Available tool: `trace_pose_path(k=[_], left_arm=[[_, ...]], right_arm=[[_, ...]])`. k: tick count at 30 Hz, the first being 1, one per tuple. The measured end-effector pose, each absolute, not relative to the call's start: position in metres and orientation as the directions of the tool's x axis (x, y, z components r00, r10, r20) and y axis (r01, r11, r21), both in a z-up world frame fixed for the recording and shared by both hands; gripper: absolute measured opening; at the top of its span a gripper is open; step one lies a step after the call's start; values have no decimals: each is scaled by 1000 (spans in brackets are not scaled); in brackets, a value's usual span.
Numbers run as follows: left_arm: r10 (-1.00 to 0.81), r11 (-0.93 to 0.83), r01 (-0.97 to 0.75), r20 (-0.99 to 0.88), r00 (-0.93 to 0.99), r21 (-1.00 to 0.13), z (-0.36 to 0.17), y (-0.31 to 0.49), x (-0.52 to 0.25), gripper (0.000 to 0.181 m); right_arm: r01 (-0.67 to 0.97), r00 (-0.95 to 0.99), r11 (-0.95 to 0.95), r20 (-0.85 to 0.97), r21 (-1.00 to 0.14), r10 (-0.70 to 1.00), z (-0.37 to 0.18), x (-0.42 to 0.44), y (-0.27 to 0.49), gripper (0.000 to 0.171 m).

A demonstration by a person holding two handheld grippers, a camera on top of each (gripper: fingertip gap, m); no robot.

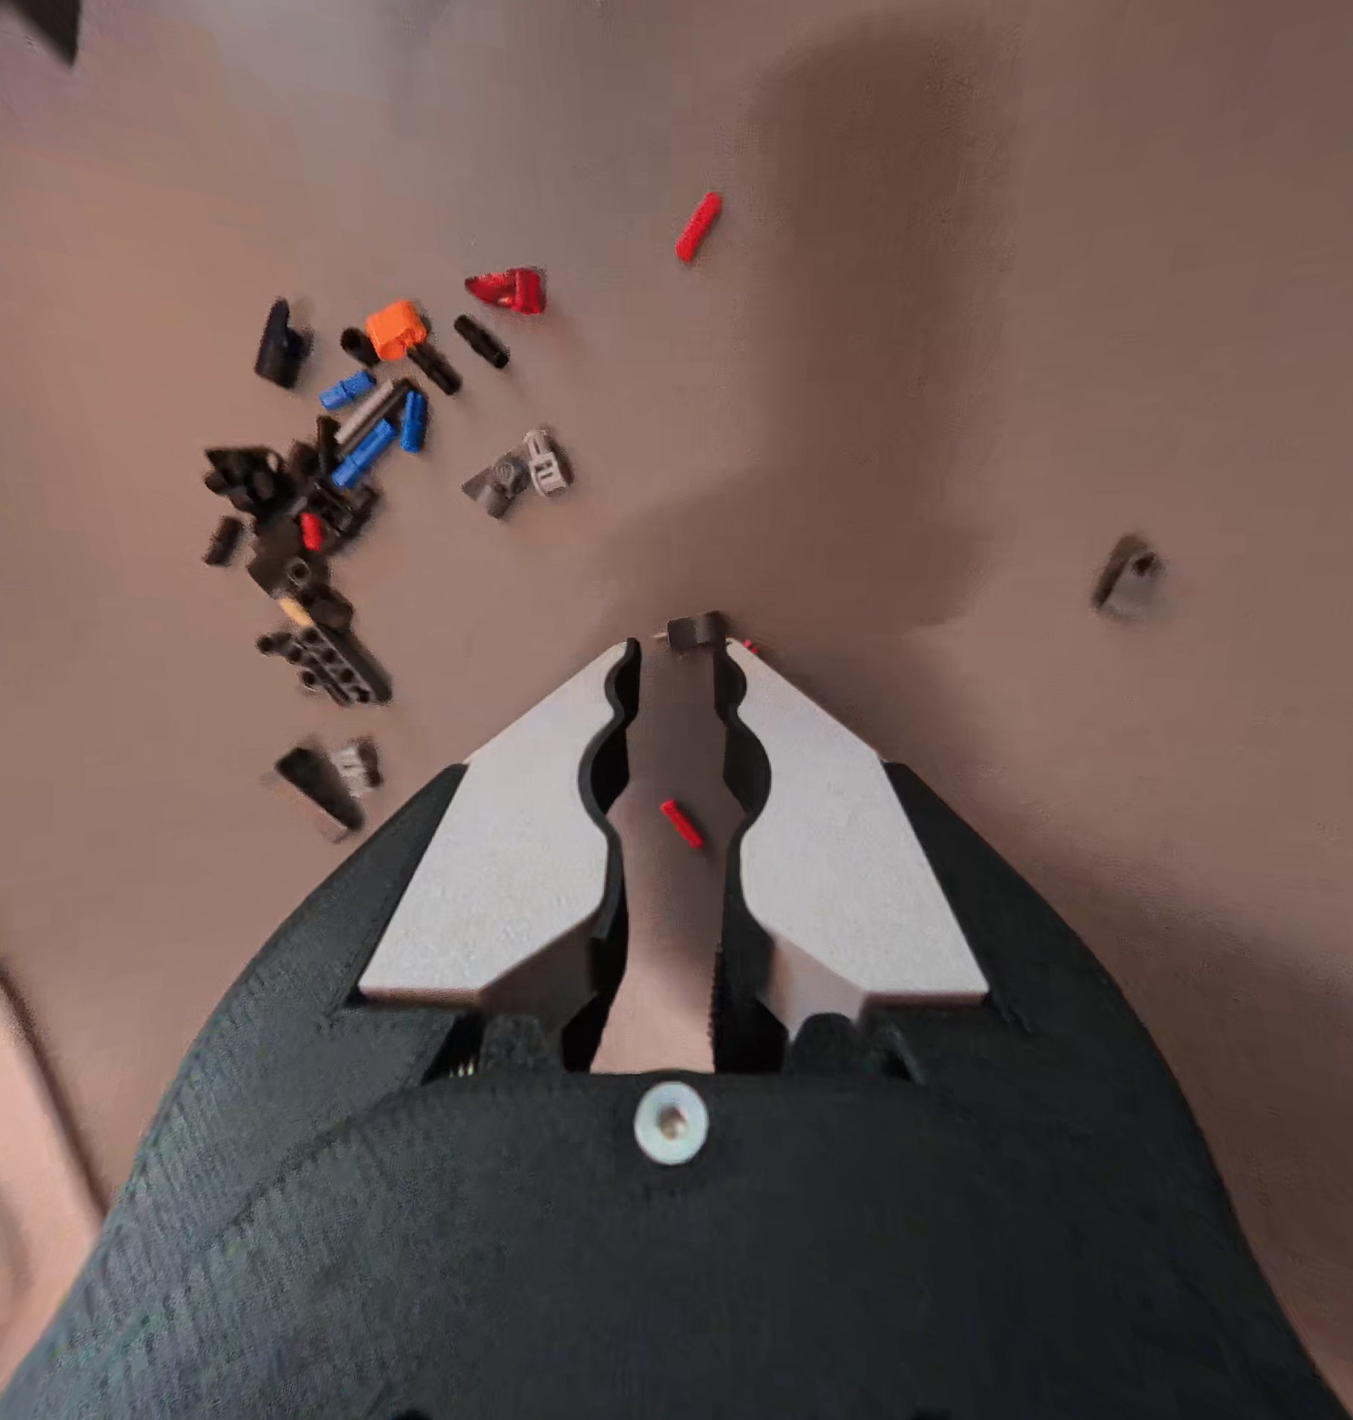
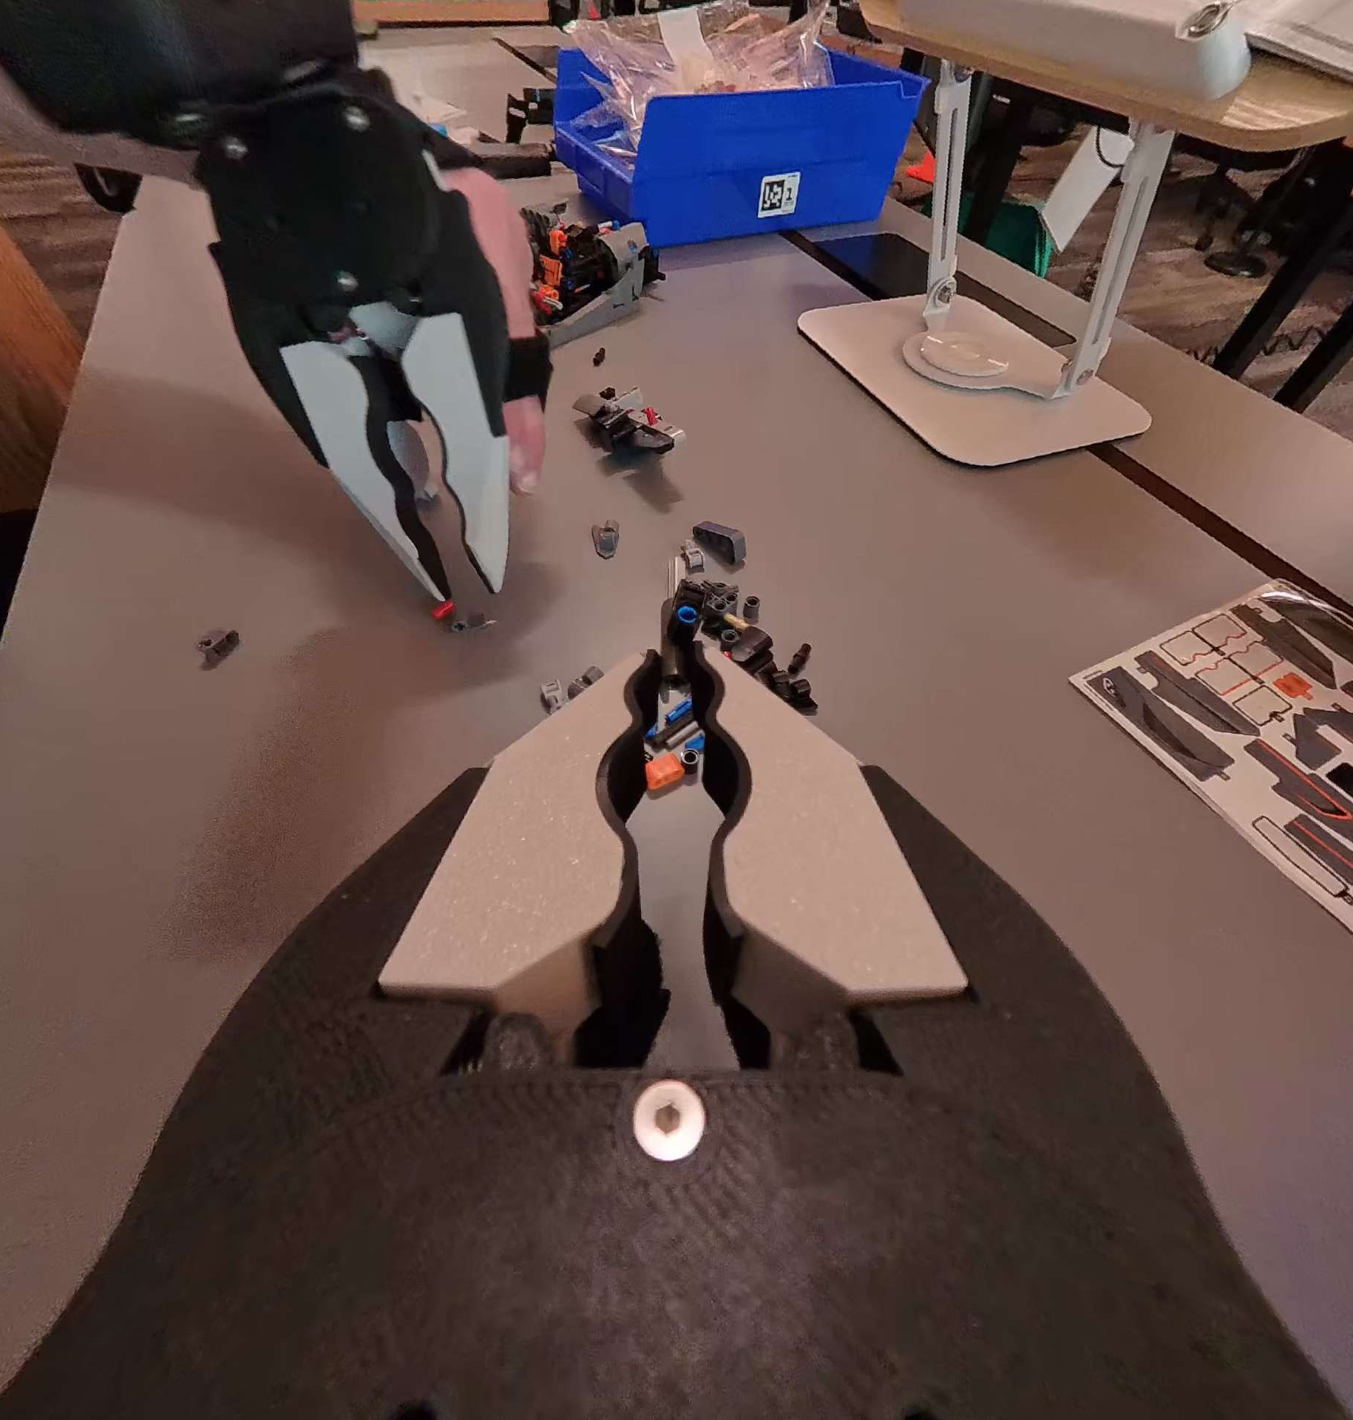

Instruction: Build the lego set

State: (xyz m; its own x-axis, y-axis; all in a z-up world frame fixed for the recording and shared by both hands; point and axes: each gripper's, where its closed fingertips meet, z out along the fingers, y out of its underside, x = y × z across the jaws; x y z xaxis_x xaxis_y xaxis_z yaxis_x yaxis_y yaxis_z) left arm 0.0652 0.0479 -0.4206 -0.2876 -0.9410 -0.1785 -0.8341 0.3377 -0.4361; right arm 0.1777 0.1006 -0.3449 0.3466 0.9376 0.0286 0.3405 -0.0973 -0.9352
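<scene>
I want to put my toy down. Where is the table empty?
Bare table lies left of the right gripper, past the lone grey piece. More lies between the pile and the sticker sheet. The pile itself is crowded.

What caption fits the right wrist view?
Right gripper open above a Lego pile; left gripper reaches down by a red pin.

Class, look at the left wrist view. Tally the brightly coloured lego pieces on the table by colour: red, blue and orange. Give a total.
Red pieces: 5, one of them half hidden beside the tip of the left gripper
Blue pieces: 3
Orange pieces: 1
Total: 9
</scene>
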Motion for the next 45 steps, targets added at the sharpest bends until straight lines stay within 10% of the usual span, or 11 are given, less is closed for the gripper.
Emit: trace_pose_path(k=[14,36,45], left_arm=[[-573,803,-584,-421,-703,-118,-420,50,65,8],[-551,824,-549,-425,-718,-141,-419,31,76,14],[-407,863,-502,-501,-764,65,-423,56,61,8]], right_arm=[[348,357,-28,105,-937,928,-344,191,105,5],[368,337,-23,110,-930,935,-350,189,102,5],[369,338,-15,119,-929,934,-348,189,101,5]])
